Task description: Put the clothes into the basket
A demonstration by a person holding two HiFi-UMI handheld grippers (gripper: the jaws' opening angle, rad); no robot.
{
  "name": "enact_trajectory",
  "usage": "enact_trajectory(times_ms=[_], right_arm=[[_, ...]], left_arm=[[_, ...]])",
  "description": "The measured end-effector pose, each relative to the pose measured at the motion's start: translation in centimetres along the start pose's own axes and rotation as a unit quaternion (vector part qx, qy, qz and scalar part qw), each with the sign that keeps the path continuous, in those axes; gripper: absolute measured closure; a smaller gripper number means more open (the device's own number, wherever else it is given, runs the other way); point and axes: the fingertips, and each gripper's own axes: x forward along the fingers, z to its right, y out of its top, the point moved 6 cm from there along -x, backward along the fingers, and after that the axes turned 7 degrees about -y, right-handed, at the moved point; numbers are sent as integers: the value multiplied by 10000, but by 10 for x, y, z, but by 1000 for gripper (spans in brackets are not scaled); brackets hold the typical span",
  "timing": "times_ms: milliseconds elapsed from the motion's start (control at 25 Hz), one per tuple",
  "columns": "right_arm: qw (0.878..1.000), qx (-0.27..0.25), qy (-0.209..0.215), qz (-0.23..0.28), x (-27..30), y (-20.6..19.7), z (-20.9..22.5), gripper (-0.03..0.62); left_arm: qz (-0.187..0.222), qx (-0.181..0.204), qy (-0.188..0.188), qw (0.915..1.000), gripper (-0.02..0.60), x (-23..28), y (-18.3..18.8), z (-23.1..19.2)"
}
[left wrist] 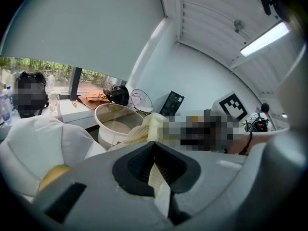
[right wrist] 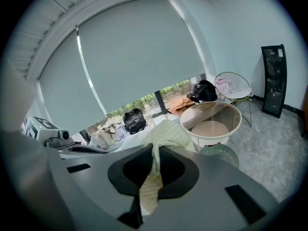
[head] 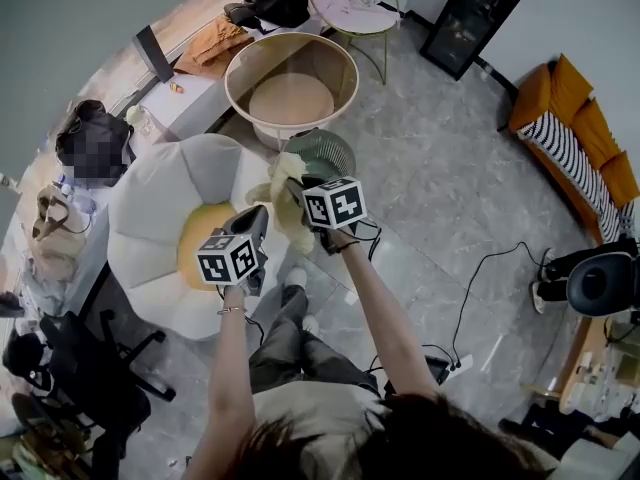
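Grey marbled floor (head: 440, 168) below, with a white flower-shaped seat (head: 150, 218) at the left and an orange sofa (head: 598, 133) far off at the right. Held up off that floor, strung between both tools: pale yellow garment (head: 283, 183), in the head view between the seat and a small mesh bin (head: 325, 151), near the basket (head: 335, 63) but not over it. Clamped on one bunched edge: left hand-held gripper (head: 256, 220), cloth pinched deep in the throat of its jaws. Closed likewise on another edge: right hand-held gripper (head: 303, 190), with a thin tail of fabric hanging through below the pads.

Judged light and thoroughly soft: no stiffness, bound to sag and fold wherever unsupported, draping in loose lumps between the two grips. Probably not slippery, given the woven, slightly textured surface; nothing fragile about it. Best taken by a gathered bunch rather than a single thin layer, and at two points set apart, as now, to keep trailing ends from catching the basket rim or the bin just beside it. Likely to drop in a heap once released, so worth bringing right over the opening first.

As for looks: pale cream-yellow, fine check or waffle weave, crumpled, no buttons or print visible. Basket round, white-walled, wide-mouthed, tan inside.
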Motion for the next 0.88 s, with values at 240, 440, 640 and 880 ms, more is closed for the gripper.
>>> enact_trajectory(times_ms=[240,440,640,880], right_arm=[[9997,147,-186,-75,12,14,31,569],[9991,241,-354,-61,25,30,50,569],[9985,278,-474,-42,33,45,69,569],[9972,433,-609,-15,43,52,90,569]], left_arm=[[-134,-109,-119,9998,571,35,15,-13],[-212,-81,-269,9994,571,60,34,-24],[-269,-12,-379,9989,571,81,50,-29],[-332,77,-443,9984,571,99,64,-38]])
